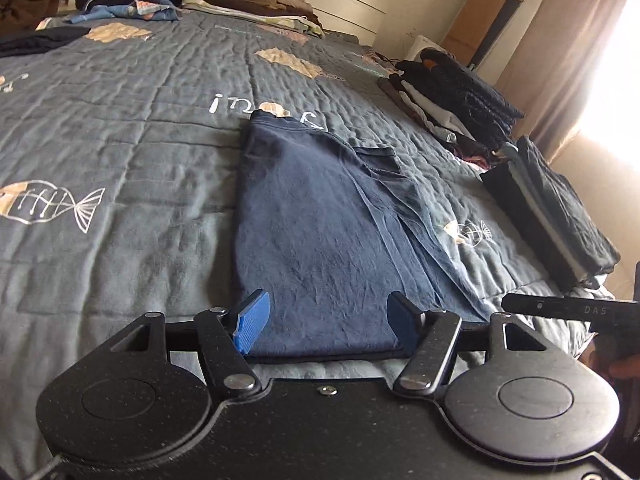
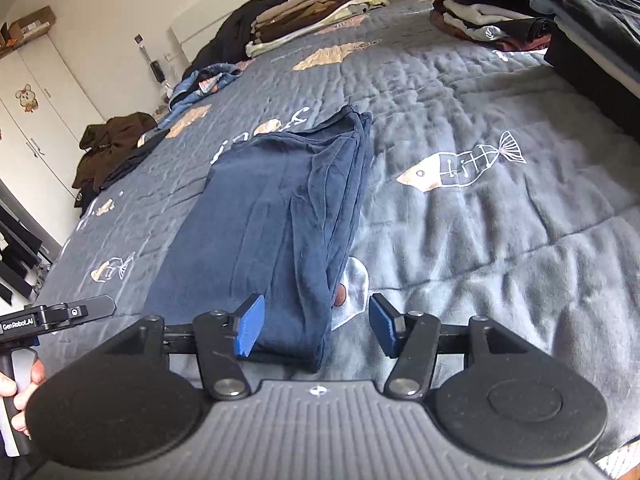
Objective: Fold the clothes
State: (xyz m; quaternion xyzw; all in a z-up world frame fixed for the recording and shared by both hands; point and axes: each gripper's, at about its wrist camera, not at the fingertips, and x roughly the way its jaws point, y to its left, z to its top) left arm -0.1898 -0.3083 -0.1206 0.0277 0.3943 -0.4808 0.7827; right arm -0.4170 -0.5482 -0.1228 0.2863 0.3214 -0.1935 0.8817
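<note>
A navy blue T-shirt (image 1: 316, 232) lies folded lengthwise into a long strip on the grey quilted bedspread (image 1: 120, 152). My left gripper (image 1: 326, 322) is open, its blue pads standing over the strip's near hem, with nothing gripped between them. In the right wrist view the same T-shirt (image 2: 272, 216) runs away from me, its layered right edge bunched. My right gripper (image 2: 316, 330) is open at the near right corner of the shirt, the left pad over the cloth and the right pad over the bedspread (image 2: 480, 260).
Folded stacks stand at the right: dark and white clothes (image 1: 452, 108) and a black-and-grey pile (image 1: 552, 208). A brown and beige stack (image 1: 256, 0) and loose clothes (image 1: 124, 4) lie at the far end. A brown garment (image 2: 112, 140) sits left. A hand (image 2: 16, 384) holds the other gripper's handle.
</note>
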